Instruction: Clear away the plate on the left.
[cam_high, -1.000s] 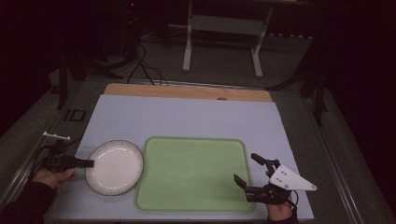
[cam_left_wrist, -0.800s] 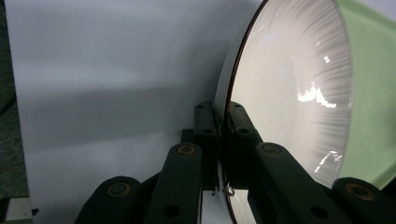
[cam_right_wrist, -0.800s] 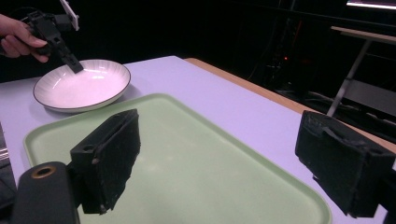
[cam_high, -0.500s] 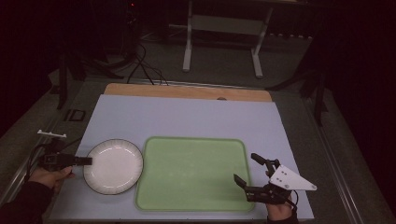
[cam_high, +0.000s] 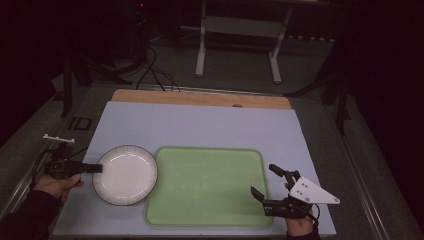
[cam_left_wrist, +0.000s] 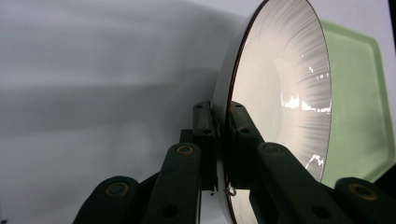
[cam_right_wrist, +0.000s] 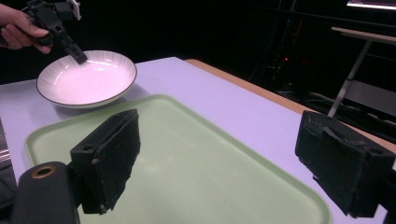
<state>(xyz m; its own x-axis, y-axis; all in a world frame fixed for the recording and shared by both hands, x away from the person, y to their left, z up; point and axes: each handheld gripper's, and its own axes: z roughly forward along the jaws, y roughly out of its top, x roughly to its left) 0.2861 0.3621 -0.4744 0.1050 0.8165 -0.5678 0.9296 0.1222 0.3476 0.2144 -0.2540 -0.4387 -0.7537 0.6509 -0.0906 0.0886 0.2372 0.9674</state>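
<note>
While clamped on the plate (cam_high: 125, 175) rim, left fingers (cam_high: 92, 169); right fingers (cam_high: 267, 182) wide, tray (cam_high: 207, 187) seemingly bare between.

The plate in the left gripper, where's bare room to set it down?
The green tray is bare throughout, bordered by the plate on its left and the right gripper at its near right corner. The mat beyond the tray is bare too.

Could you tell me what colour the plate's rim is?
Dark brown on a white plate, clearest in the left gripper view.
</note>
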